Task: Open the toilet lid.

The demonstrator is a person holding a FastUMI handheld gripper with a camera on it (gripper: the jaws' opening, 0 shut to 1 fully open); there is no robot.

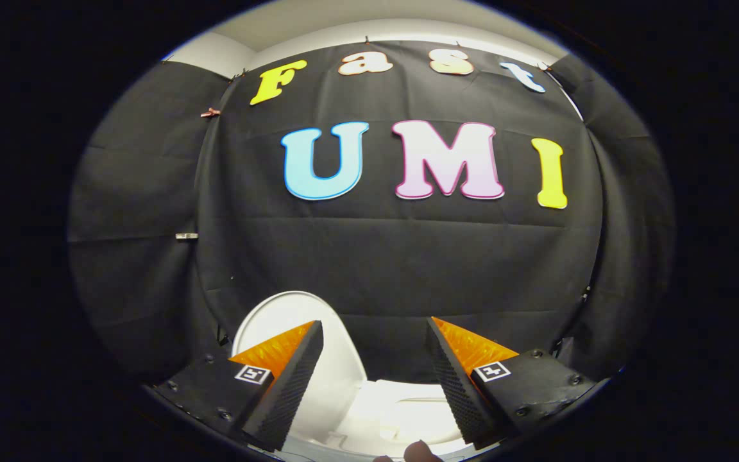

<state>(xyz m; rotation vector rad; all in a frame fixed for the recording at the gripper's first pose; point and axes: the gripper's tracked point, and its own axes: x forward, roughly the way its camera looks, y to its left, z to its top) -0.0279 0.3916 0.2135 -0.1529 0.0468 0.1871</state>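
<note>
Gripper view showed the two-finger black-and-orange gripper spread wide, holding nothing. The white oval plastic toilet lid stood raised behind its left finger. Judged complete; withdrawal should be straight, avoiding contact with that lid.

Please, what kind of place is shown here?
Probably a staged booth, not a real bathroom: black cloth walls stand behind a white toilet with its lid raised. The open tongs hold nothing.
</note>
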